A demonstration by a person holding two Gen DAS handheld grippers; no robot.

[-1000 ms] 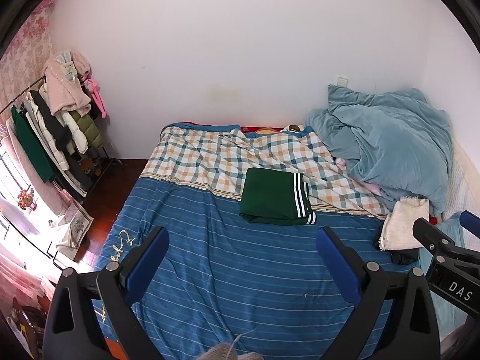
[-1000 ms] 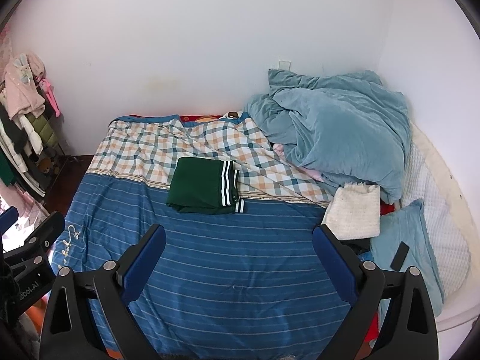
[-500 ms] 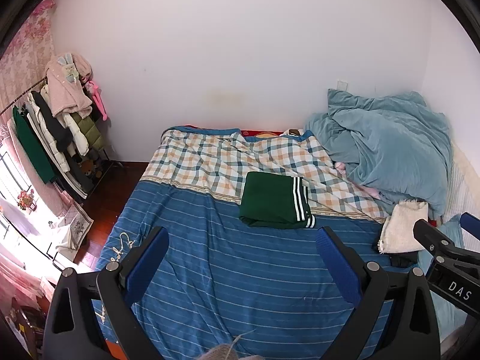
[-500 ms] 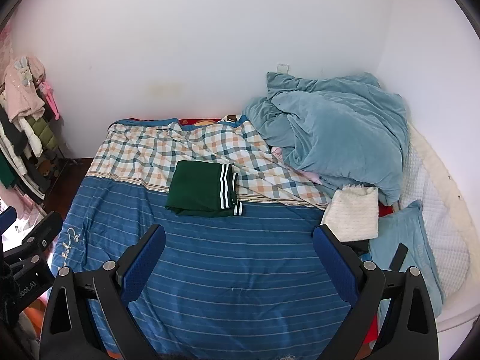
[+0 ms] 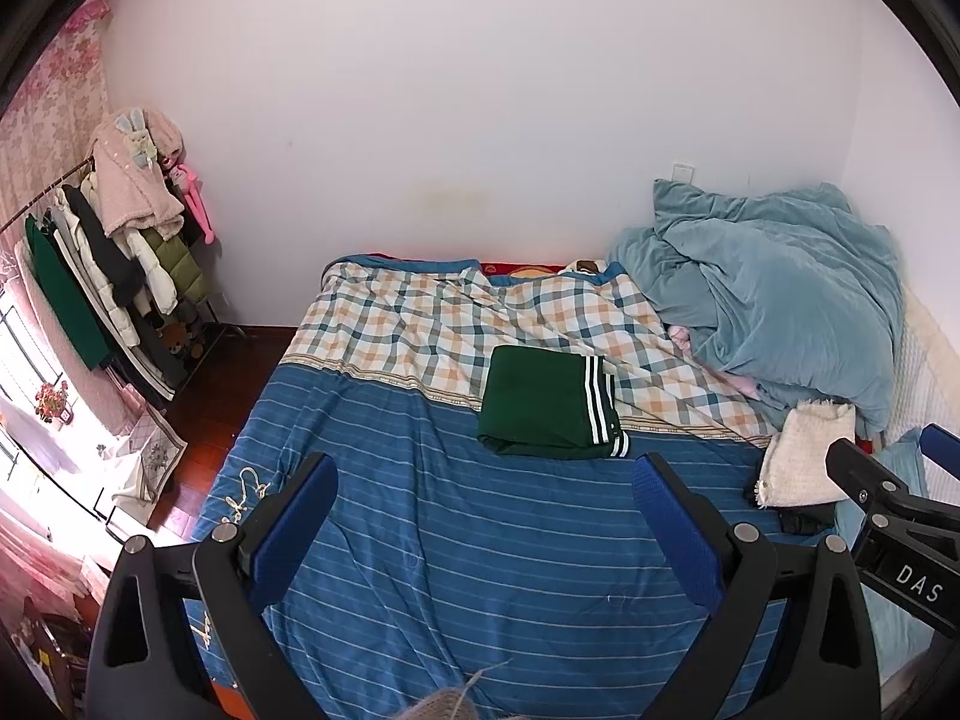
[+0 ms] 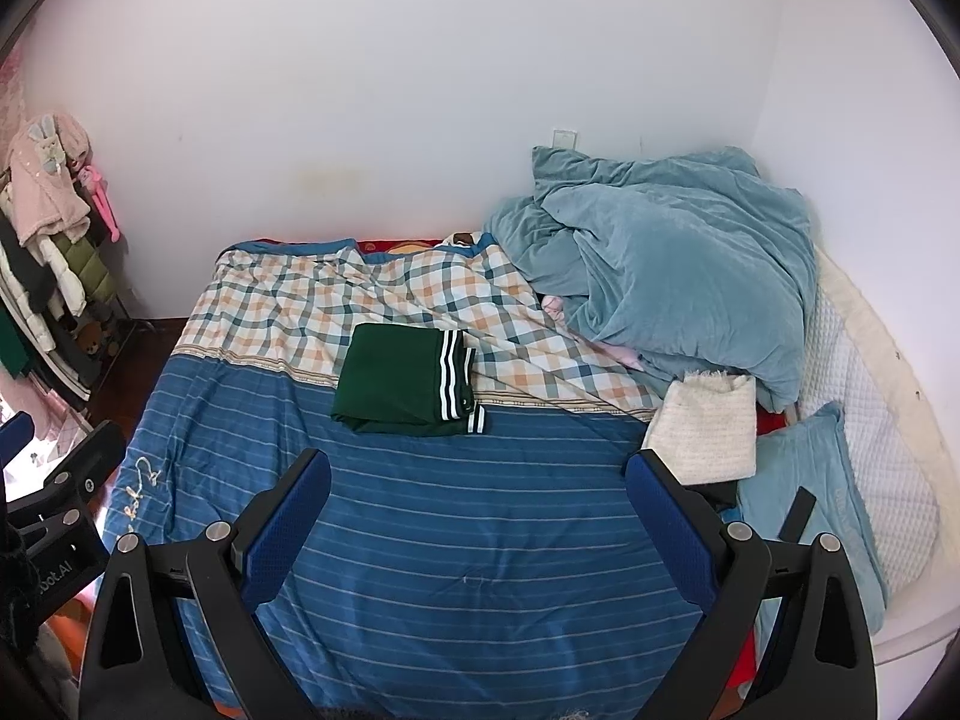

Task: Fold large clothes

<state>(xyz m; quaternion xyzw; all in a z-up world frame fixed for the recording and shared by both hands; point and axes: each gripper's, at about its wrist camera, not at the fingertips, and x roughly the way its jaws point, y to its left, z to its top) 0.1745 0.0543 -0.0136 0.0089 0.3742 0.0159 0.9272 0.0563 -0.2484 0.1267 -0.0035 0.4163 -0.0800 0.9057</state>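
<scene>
Folded dark green cloth with white stripes (image 5: 549,402) lies flat and neat in the middle of the blue striped bed cover (image 6: 456,540), where the checked part starts. The fold looks done. The left gripper (image 5: 486,525) and the right gripper (image 6: 477,510) hang above the near edge of the bed, both wide open and holding nothing. Next, I think, comes another piece, maybe the soft cream knitted cloth (image 6: 708,432) near the right edge. The puffy blue blanket (image 6: 672,264) sits in the far right corner.
</scene>
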